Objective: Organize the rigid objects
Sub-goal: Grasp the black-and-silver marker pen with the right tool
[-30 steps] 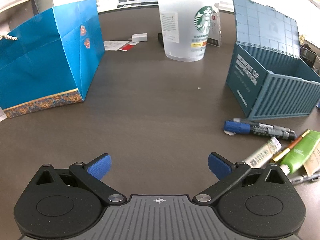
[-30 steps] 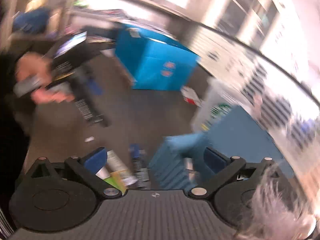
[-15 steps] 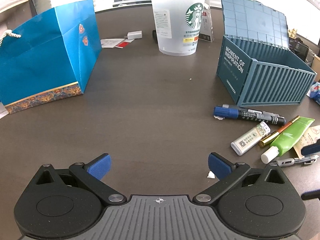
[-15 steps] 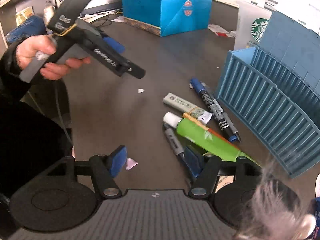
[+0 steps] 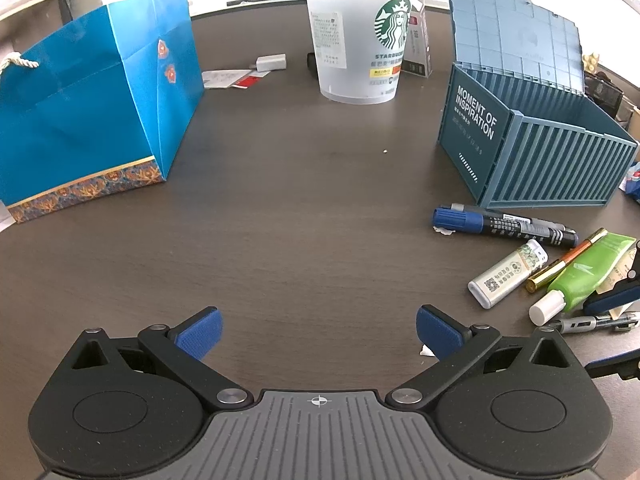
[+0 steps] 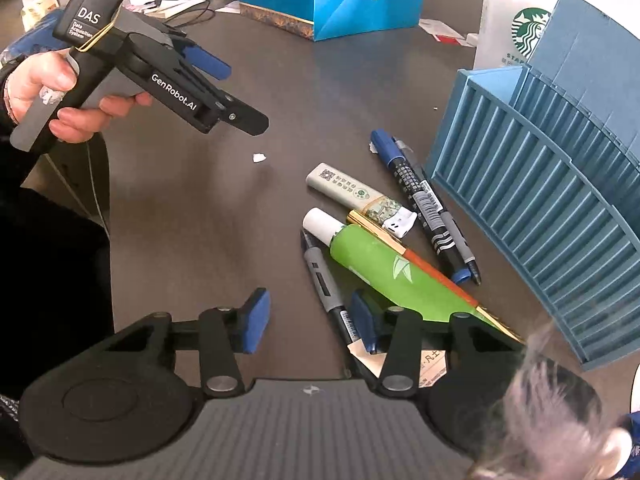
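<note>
Lower centre of right wrist view: right hand-held gripper (image 6: 308, 322), jaws just narrowing yet pinching nothing, beside grey pen (image 6: 326, 280) on counter (image 6: 200, 200); light, stiff, slippery, best pinched mid-barrel.

The small print on the cup's (image 5: 362, 40) white label is too fine to read. The grey pen (image 6: 326, 280) runs under the right gripper's (image 6: 310, 318) near finger, so its far end is hidden. The green tube's (image 6: 384, 276) crimped end disappears behind the same linkage. A blurred furry tuft (image 6: 552, 408) covers the near right corner. The container's (image 6: 560, 216) inside cannot be seen.
</note>
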Demonstrator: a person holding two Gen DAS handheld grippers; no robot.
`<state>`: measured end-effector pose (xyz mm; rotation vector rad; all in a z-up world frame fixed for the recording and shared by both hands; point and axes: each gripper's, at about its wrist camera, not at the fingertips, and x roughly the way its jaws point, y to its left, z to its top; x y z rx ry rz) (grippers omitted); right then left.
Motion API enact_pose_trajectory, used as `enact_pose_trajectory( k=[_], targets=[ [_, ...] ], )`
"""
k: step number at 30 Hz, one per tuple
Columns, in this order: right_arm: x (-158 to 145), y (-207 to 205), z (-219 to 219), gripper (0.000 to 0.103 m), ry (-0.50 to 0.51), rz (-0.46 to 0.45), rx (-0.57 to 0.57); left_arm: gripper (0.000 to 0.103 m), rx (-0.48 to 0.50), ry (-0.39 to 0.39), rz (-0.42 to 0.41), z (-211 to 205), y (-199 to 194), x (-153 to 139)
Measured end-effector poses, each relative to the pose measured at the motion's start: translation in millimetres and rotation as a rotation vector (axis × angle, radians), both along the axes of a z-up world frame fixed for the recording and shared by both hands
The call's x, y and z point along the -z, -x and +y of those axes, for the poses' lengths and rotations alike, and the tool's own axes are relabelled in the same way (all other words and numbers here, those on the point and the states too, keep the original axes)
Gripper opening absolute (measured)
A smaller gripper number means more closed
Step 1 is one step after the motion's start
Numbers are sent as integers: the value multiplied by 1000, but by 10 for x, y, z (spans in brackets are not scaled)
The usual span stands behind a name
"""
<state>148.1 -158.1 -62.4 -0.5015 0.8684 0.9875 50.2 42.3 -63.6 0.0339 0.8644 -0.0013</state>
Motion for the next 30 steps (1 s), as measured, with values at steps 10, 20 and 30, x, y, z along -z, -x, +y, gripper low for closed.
enact_pose_trajectory(
  k=[10,20,30],
  targets=[
    [-15,115,-11,16,5,-55,-42,103,9,-8,4,-29,-16,6],
    [-17,269,21,10,26,-118,-43,103,21,-13,10,-90,-24,17],
    [-75,320,27,10,55,-123,-81,103,21,-16,13,-98,-35,10]
  ],
)
